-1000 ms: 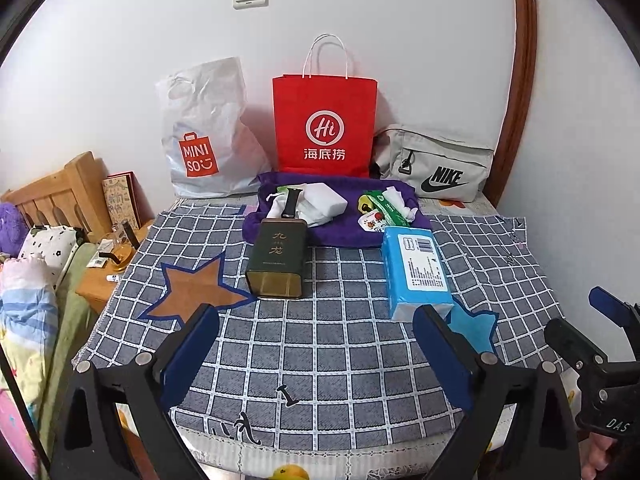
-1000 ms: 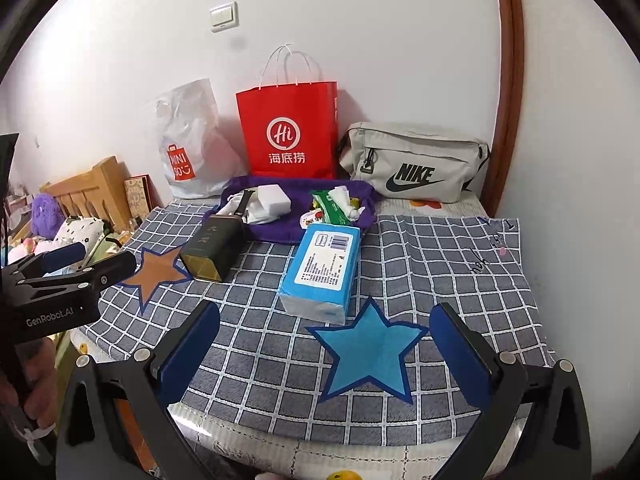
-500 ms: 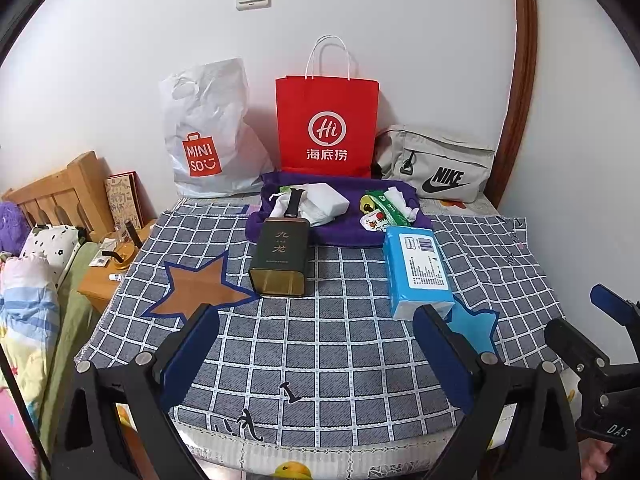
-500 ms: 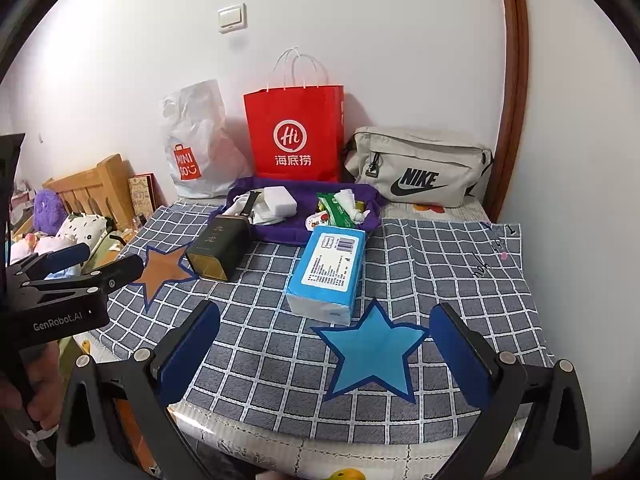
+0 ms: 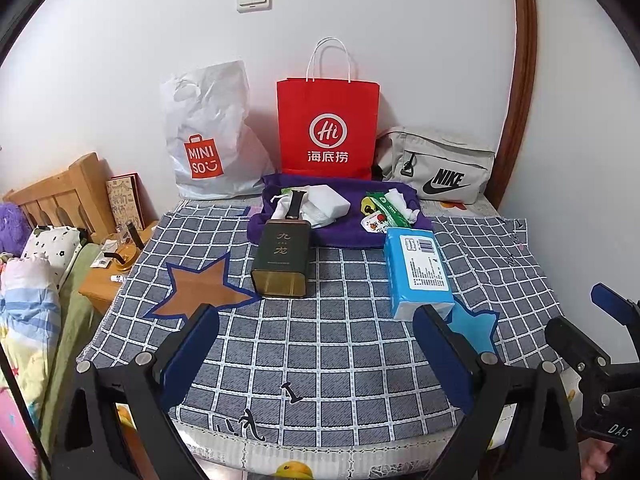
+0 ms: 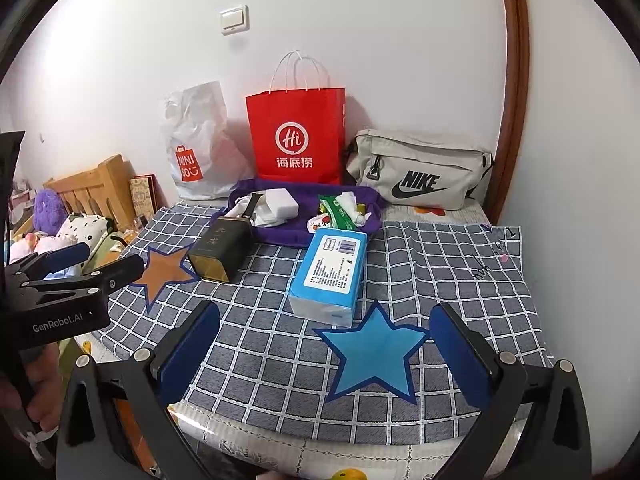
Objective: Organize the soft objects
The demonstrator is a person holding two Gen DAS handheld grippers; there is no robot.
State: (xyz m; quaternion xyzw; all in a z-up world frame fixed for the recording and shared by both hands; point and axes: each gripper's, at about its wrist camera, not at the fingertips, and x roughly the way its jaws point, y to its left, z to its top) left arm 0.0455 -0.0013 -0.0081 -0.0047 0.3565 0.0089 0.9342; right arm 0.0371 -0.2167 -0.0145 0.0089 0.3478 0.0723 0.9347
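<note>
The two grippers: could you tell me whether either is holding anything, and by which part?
Nothing is held. The left gripper and right gripper are both open above the checked cloth, short of everything on it.

blue star (image 5: pixel 474 330) partly hidden by tissue pack (image 5: pixel 418 270) & left hand-held gripper (image 5: pixel 316 346).
</note>
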